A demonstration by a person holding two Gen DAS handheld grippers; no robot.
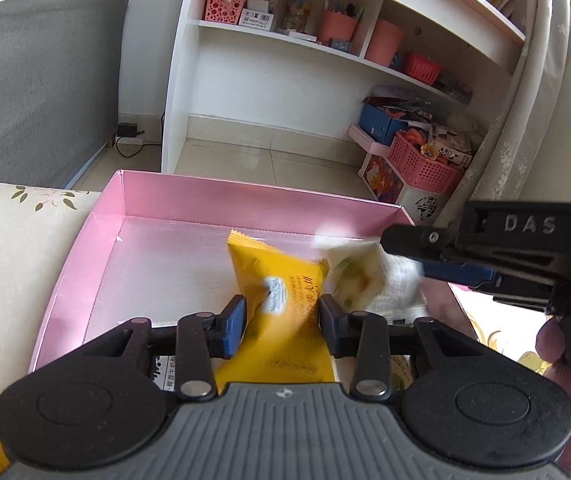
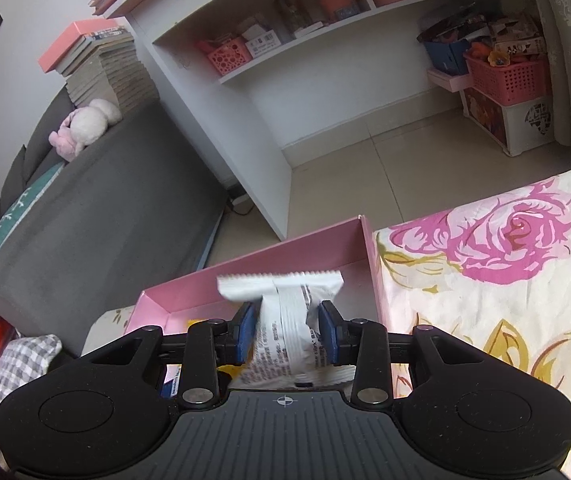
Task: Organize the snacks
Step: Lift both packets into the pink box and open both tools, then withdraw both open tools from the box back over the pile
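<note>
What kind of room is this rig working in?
Most likely a home bedroom or living room. A grey sofa with a plush toy on it, a white shelf unit full of baskets and boxes, and a floral cloth under the pink box.

The left tongs [image 1: 281,312] are pointing forward and tipping downward. Their two blue pads [image 1: 234,322] are sitting a little way apart, one on each side of a yellow packet [image 1: 281,300]. The pads are looking very close to the packet's sides, but whether they are pressing on it is hard to tell.

The right tongs [image 2: 287,328] are tipping downward too, with a white packet [image 2: 285,320] standing between their blue pads [image 2: 244,334]. In the left view they are reaching in from the right side, and fingers [image 1: 553,340] are wrapping around their handle.
</note>
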